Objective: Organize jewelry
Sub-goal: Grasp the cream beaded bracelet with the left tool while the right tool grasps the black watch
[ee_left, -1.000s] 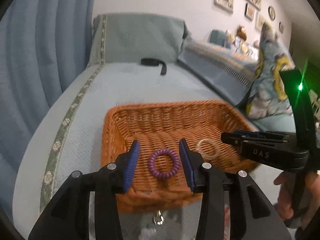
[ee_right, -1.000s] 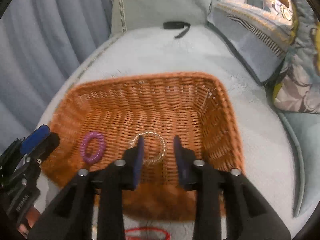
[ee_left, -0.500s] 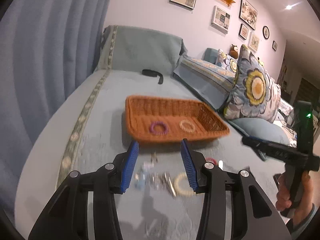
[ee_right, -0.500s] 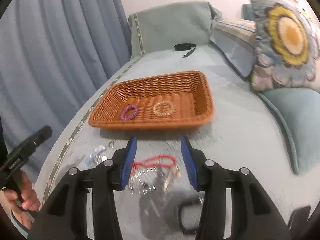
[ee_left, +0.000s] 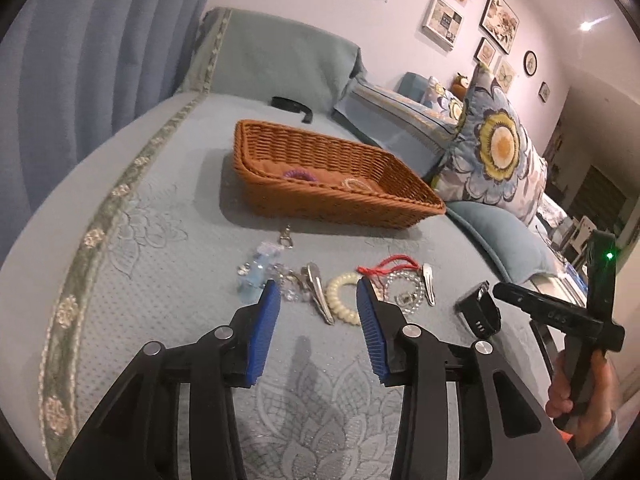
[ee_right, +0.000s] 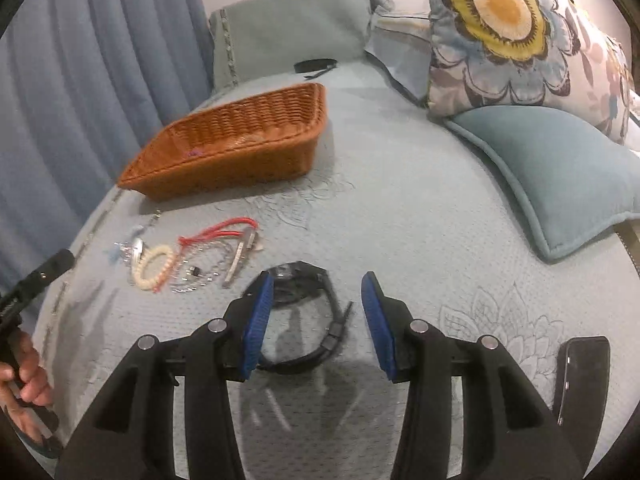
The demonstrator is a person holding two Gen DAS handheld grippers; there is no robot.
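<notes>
Both grippers have pulled back from the wicker basket [ee_left: 336,184], leaving the purple coil band [ee_left: 299,175] and clear bracelet [ee_left: 354,183] inside. Left gripper [ee_left: 318,312], empty, jaws closing, now faces the cream coil bracelet [ee_left: 343,296]; right gripper [ee_right: 317,312], apart and empty, hangs over the black watch [ee_right: 304,280]. Likely the next pickups.

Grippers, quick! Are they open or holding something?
Left gripper: jaws closing, nothing held.
Right gripper: open, nothing held, above the black watch.
</notes>
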